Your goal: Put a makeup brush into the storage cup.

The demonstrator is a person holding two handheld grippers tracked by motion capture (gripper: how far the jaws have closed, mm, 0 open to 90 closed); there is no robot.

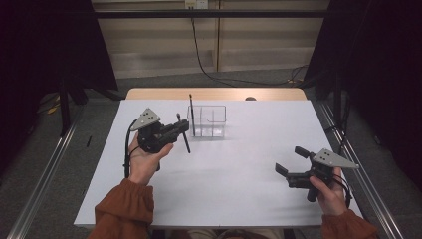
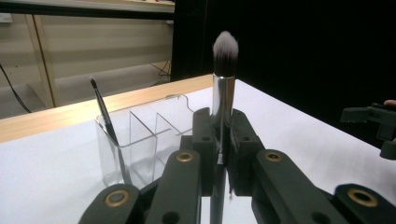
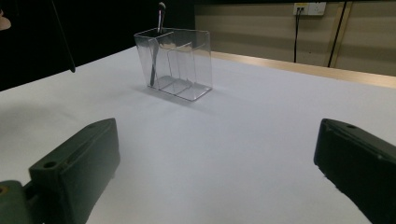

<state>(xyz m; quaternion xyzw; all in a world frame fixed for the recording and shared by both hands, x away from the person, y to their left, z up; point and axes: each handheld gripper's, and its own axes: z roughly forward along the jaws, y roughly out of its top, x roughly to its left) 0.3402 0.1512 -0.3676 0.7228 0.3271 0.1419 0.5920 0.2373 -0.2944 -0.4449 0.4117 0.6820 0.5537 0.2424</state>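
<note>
My left gripper (image 1: 183,130) is shut on a makeup brush (image 2: 223,93) with a silver ferrule and a pale, fluffy tip. In the high view the brush (image 1: 184,139) stands nearly upright, its dark handle reaching down to the table. Just right of it stands a clear plastic organizer (image 1: 209,124) with several compartments. A thin dark brush (image 1: 191,107) leans in the organizer's left compartment. My right gripper (image 1: 288,159) hovers at the table's right side, open, with nothing between its jaws. From the right gripper view the organizer (image 3: 177,60) lies well ahead, with bare table in between.
The white tabletop (image 1: 239,169) has a wooden strip (image 1: 214,93) along its far edge. Dark curtains hang at both sides. Cables run over the floor behind the table. Metal rails flank the table.
</note>
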